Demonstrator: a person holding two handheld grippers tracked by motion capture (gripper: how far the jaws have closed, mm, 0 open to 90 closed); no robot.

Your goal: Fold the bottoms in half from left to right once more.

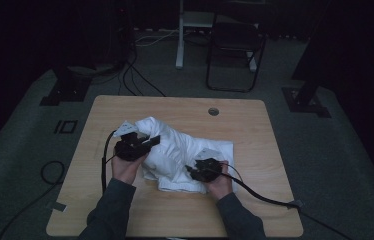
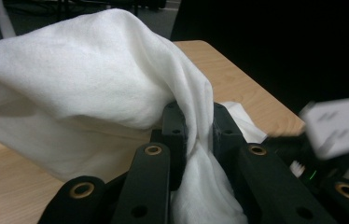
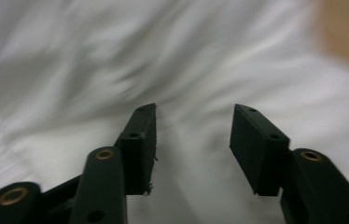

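Note:
A crumpled white cloth (image 1: 185, 150) lies across the middle of the wooden table (image 1: 175, 210). My left gripper (image 1: 154, 141) is at the cloth's left side, held by a hand above the tabletop. In the left gripper view its jaws (image 2: 196, 112) are shut on a fold of the cloth (image 2: 93, 79), which rises in a hump and drapes away from the pinch. My right gripper (image 1: 189, 170) hovers over the cloth's near right part. In the right gripper view it (image 3: 195, 116) stands open, with blurred white cloth (image 3: 116, 56) below and nothing between the pads.
The table has a round cable hole (image 1: 213, 111) near its far edge. A black cable (image 1: 265, 197) trails from the right gripper over the table's right front corner. A folding chair (image 1: 235, 45) and floor cables lie beyond the table.

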